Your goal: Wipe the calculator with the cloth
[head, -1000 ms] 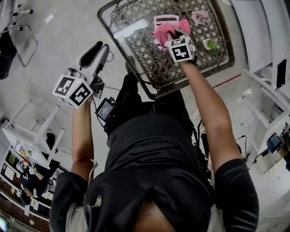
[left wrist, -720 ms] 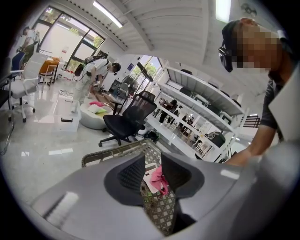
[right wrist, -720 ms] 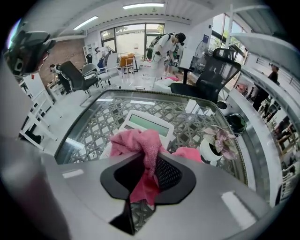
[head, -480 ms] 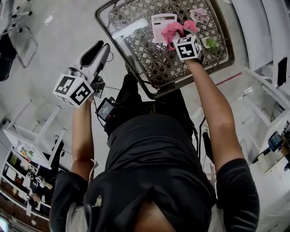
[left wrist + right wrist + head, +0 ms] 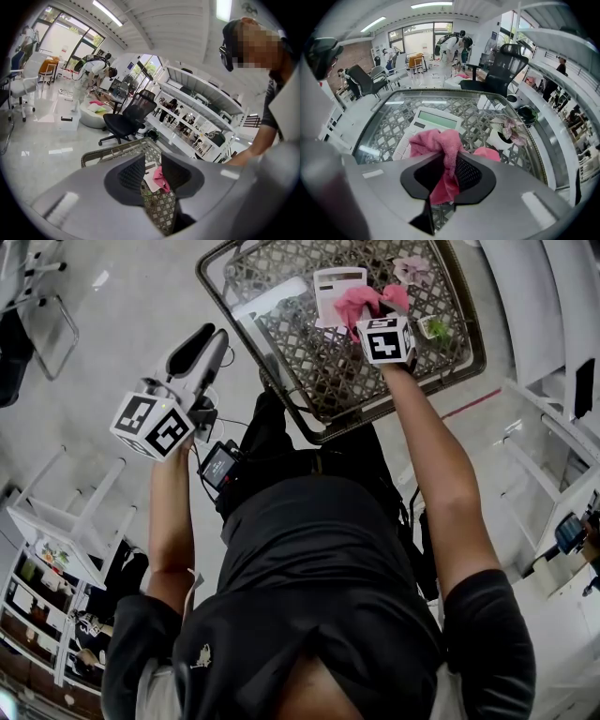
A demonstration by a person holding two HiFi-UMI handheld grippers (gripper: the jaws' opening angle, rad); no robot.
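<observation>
We note the cloth (image 5: 440,140) covers the near right part of the calculator (image 5: 423,125); its key labels are too small for us to read. Head view: the table (image 5: 225,313) runs off the top edge, and the right gripper (image 5: 368,310) has its jaws hidden under its marker cube and the cloth. Left gripper view: the left gripper (image 5: 153,159) blocks most of the calculator.

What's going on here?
A person with a gripper in each hand is wiping a calculator on a lattice-top table. The right gripper has its jaws shut on a pink cloth, bunched over the calculator's edge. The left gripper hangs open and empty, off to the side of the table.
</observation>
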